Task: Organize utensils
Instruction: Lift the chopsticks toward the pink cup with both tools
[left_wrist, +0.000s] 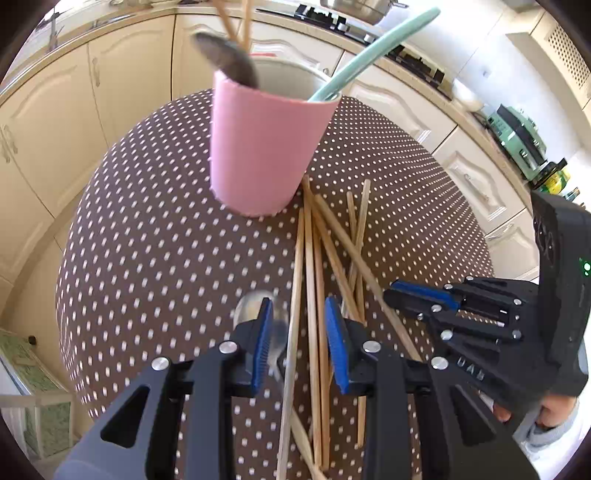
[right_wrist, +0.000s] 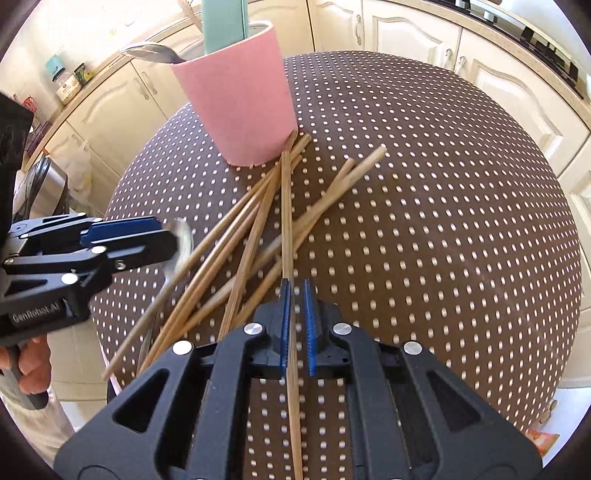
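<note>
A pink cup (left_wrist: 266, 147) (right_wrist: 243, 99) stands on the brown dotted tablecloth (left_wrist: 147, 240) and holds a spoon, a teal utensil handle (left_wrist: 369, 51) and some chopsticks. Several wooden chopsticks (left_wrist: 314, 280) (right_wrist: 236, 236) lie crossed in front of it. My left gripper (left_wrist: 298, 306) (right_wrist: 166, 240) is open. A blurred metal spoon (left_wrist: 255, 306) (right_wrist: 181, 240) sits by its left pad, and chopsticks run under the gap. My right gripper (right_wrist: 296, 284) (left_wrist: 393, 293) is shut on one chopstick (right_wrist: 286, 206) whose far end reaches the cup's base.
Cream kitchen cabinets (left_wrist: 55, 129) ring the round table, close past its edge. A counter holds a green appliance (left_wrist: 517, 136) and jars (right_wrist: 68, 86). A hand (right_wrist: 33, 362) grips the left tool's handle. Bare cloth (right_wrist: 443, 221) spreads right of the chopsticks.
</note>
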